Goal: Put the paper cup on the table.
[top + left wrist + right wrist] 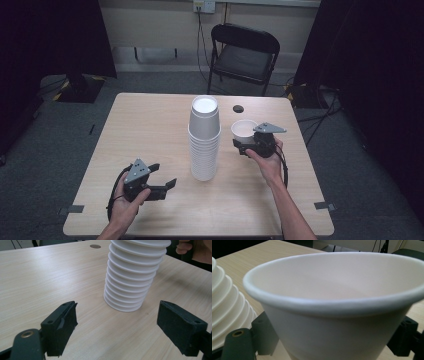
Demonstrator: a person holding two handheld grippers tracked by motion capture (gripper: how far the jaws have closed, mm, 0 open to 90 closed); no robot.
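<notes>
Table [239, 257] behind, single cup [332, 310] hides right hand-held gripper [332, 340] pads.

A white foam cup [243, 129] stands upright, mouth up, right of the stack [204, 140] (upside-down white cups, nested into a tall column) at mid-table.

White cups [204, 142], pale wood-grain table [145, 145], black fingers [61, 326].
</notes>
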